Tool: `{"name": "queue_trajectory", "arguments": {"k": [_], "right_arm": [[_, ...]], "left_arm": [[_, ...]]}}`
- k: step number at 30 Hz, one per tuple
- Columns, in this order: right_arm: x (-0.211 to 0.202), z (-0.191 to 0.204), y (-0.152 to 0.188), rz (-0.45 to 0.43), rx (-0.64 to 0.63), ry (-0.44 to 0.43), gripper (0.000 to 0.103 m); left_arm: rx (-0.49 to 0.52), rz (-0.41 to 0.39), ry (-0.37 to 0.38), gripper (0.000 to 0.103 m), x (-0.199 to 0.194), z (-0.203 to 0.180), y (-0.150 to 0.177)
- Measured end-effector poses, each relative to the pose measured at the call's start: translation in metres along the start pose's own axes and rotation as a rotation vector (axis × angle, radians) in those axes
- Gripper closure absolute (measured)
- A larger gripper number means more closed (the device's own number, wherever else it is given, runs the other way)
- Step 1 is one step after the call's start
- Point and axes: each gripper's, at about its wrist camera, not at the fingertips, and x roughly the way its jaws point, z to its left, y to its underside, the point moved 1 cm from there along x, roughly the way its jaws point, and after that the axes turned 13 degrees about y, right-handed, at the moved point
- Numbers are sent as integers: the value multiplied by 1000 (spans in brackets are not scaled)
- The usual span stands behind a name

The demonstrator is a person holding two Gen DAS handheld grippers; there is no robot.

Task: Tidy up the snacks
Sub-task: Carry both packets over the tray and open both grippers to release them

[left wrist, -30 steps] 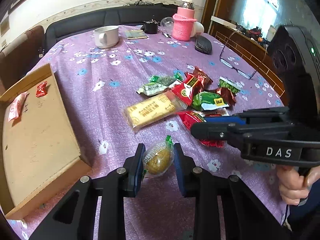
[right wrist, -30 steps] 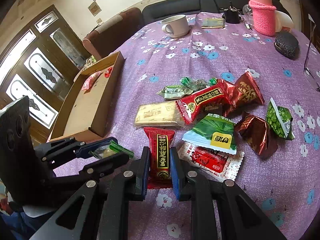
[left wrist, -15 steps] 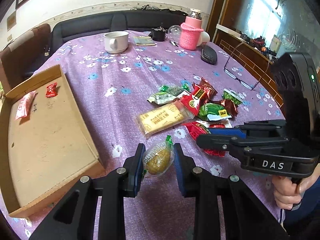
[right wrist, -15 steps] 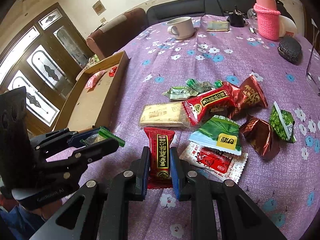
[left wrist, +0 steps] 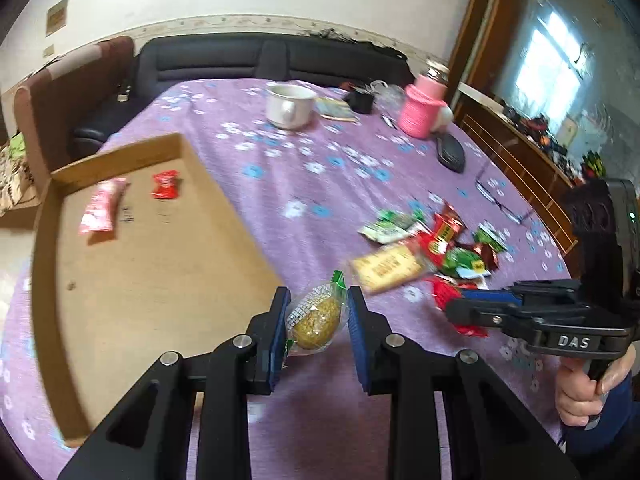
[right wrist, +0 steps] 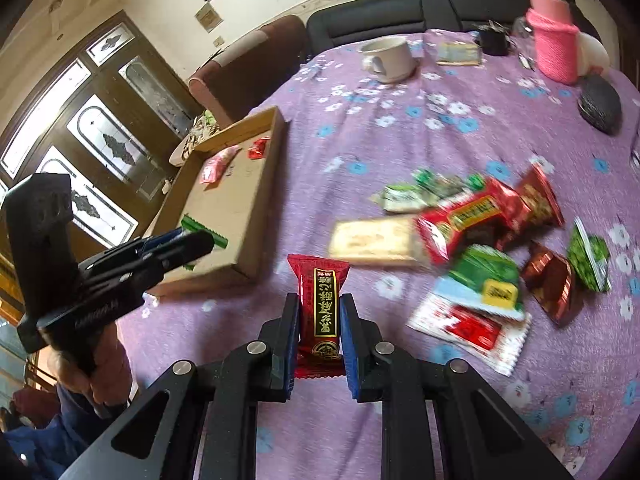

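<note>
1. The left gripper (left wrist: 316, 320) has its blue-padded jaws clamped on a round golden cake (left wrist: 314, 320) sealed in clear crinkly film with a green edge.
2. The right gripper (right wrist: 319, 330) has its jaws narrow, pinching a glossy red bar wrapper (right wrist: 322, 312) with a black and gold label, held upright.
3. The shallow cardboard tray (left wrist: 52, 280) lies flat on the table (left wrist: 280, 184), which is covered in a purple cloth printed with small flowers. A pink sachet (left wrist: 102, 210) and a small red sweet (left wrist: 165, 184) lie near the tray's far end.
4. The loose pile of foil and plastic snack packets (right wrist: 472, 240) lies on the cloth to the right of the tray.
5. Compared with a second ago, both grippers have lifted, grips unchanged, and the left one now sits nearer the tray's corner.
</note>
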Motion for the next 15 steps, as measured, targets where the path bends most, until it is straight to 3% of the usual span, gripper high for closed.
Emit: {"name": "queue_trajectory", "arguments": {"k": [7,15], "right_arm": [[7,57,-43,-14,-62,-6,82],[57,123,-94,36,-104,-23,82]], "left_arm": [[-75,-26,-82,75,-33,58,-17],[-171,6,-160,75,-39,134,-39]]}}
